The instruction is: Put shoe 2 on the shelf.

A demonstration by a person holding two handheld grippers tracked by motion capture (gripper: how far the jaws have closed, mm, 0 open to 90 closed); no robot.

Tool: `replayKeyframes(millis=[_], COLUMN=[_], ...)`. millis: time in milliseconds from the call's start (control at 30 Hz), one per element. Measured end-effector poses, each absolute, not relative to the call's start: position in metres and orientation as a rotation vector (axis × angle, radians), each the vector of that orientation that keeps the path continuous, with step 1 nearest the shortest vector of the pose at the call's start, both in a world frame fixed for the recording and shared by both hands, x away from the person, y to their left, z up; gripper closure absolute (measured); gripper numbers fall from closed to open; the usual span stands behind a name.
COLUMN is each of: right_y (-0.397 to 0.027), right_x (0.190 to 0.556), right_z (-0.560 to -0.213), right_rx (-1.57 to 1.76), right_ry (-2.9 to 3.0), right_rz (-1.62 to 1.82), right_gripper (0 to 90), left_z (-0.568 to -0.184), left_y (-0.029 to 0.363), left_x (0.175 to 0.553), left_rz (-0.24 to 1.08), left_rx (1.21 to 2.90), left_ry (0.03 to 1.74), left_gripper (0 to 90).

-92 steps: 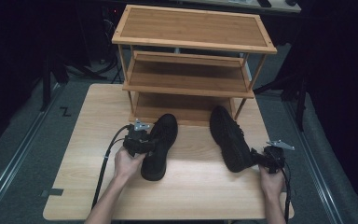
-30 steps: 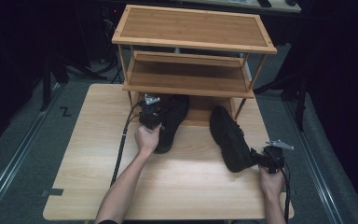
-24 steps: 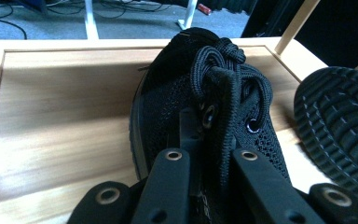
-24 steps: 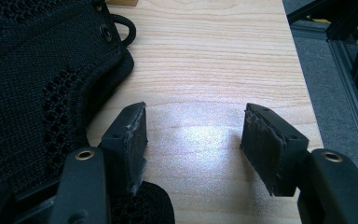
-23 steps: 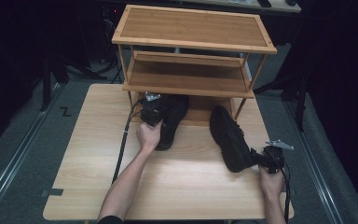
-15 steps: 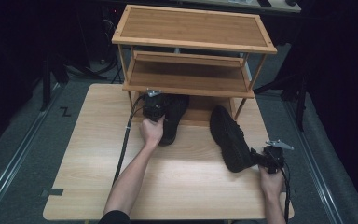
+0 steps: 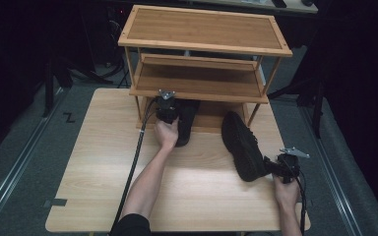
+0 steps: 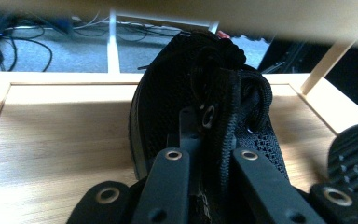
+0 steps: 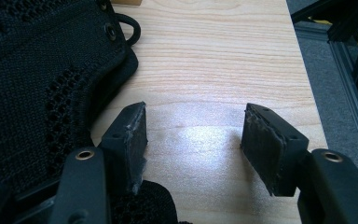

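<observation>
High view: my left gripper clamped on left shoe, sliding it onto bottom shelf; next, release. Right gripper gaping beside right shoe.

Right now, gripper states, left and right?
Left gripper: shut on the black shoe at the rack's bottom shelf.
Right gripper: open, beside the second shoe.

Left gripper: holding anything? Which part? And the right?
Left gripper is shut on the left shoe, at its laced upper. Right gripper is open beside the right shoe.
</observation>
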State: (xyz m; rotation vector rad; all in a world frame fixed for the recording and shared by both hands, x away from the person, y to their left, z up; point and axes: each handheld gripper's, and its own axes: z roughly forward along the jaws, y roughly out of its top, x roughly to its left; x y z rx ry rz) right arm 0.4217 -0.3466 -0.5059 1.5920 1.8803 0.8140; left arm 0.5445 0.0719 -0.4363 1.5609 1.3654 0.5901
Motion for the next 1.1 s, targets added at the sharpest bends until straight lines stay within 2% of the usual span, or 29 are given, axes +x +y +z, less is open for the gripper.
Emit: replayKeyframes(millis=[267, 533, 867, 1100], right_y=[-0.346, -0.346, -0.346, -0.346], right_x=[0.422, 0.422, 0.422, 0.422], right_z=[-0.506, -0.506, -0.506, -0.506], right_rx=[1.591, 1.59, 1.59, 1.59], right_ry=[1.882, 1.883, 1.883, 1.883], right_rz=[0.815, 0.815, 0.816, 0.816], right_gripper=[40.6, 40.7, 40.7, 40.7], left_z=[-0.445, -0.447, -0.439, -0.421], left_y=[0.068, 0.07, 0.077, 0.086], left_x=[0.55, 0.55, 0.545, 0.526], left_rz=[0.643, 0.721, 0.753, 0.737], left_rx=[1.596, 1.665, 1.75, 1.756], left_ry=[1.358, 1.339, 1.34, 1.283], left_gripper=[87.3, 81.4, 61.4, 46.5])
